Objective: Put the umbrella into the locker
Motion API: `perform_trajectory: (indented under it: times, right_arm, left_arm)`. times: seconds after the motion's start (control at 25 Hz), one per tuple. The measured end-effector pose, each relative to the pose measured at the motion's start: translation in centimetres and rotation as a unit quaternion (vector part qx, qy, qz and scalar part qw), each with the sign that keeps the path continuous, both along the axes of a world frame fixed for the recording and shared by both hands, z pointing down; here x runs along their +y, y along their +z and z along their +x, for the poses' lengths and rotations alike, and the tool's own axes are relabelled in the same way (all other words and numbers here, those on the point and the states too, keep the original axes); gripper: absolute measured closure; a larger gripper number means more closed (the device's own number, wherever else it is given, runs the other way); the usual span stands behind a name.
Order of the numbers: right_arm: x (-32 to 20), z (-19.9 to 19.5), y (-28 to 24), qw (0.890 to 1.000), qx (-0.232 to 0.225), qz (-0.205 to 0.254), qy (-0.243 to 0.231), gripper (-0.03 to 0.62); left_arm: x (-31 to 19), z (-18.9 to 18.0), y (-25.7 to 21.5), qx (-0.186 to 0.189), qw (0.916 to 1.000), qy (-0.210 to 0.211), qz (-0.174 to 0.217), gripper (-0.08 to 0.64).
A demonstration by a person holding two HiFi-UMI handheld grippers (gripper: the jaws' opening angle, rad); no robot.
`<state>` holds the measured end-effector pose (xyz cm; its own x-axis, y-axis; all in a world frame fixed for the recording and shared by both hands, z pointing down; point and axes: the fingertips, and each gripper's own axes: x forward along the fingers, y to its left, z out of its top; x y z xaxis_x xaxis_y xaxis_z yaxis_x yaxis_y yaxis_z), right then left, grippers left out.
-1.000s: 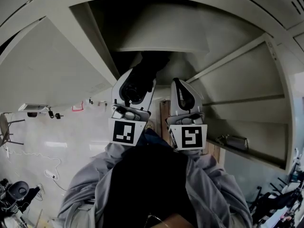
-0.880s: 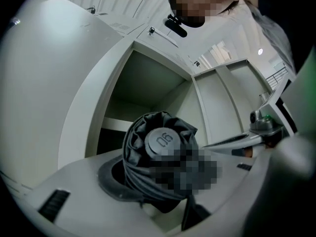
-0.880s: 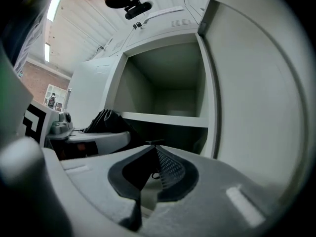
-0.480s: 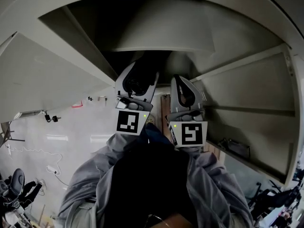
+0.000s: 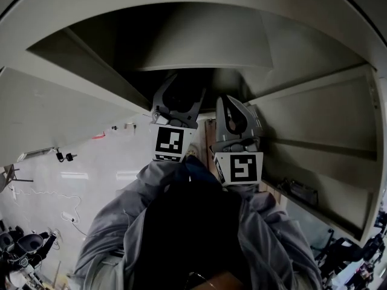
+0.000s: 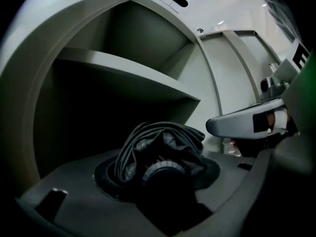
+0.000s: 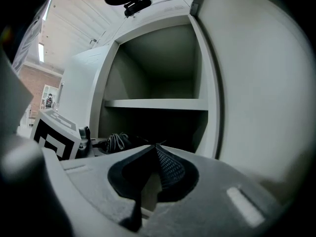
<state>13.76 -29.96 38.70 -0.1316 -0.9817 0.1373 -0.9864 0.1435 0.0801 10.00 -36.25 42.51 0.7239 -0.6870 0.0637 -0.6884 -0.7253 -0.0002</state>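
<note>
The folded dark umbrella (image 6: 153, 142) lies between the jaws of my left gripper (image 6: 158, 166), tip cap toward the camera. Those jaws are opening, but the fabric still fills the gap and looks gripped. In the head view the left gripper (image 5: 179, 89) reaches into the dark locker compartment (image 5: 199, 77) with the umbrella (image 5: 181, 101), under a grey shelf (image 5: 205, 53). My right gripper (image 5: 228, 103) hovers just right of it, at the compartment's mouth. In its own view the right gripper (image 7: 156, 146) is shut and empty, and the umbrella (image 7: 116, 142) shows at the left.
The locker's open door (image 5: 54, 107) swings out on the left. More grey locker fronts (image 5: 320, 132) stand to the right. A shelf (image 7: 155, 103) divides the compartment. Chairs and cables (image 5: 24, 246) lie on the floor below.
My left gripper has pushed further into the locker opening with the umbrella. The right gripper has hardly shifted.
</note>
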Motion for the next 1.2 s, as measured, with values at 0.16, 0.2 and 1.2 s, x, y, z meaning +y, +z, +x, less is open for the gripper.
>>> perform_trajectory:
  times: [0.16, 0.2, 1.2]
  right_arm:
    - [-0.2, 0.2, 0.5, 1.000, 0.008, -0.005, 0.000, 0.589]
    - [-0.2, 0.3, 0.6, 1.000, 0.010, -0.007, 0.001, 0.589]
    - [-1.3, 1.2, 1.9, 0.999, -0.008, -0.019, 0.027, 0.589]
  left_arm:
    - [-0.8, 0.9, 0.9, -0.018, 0.9997, 0.006, -0.012, 0.328]
    - [-1.1, 1.1, 1.1, -0.024, 0.9996, 0.007, -0.016, 0.328]
    - [-2.5, 3.8, 6.1, -0.185, 0.9750, 0.035, -0.118, 0.218]
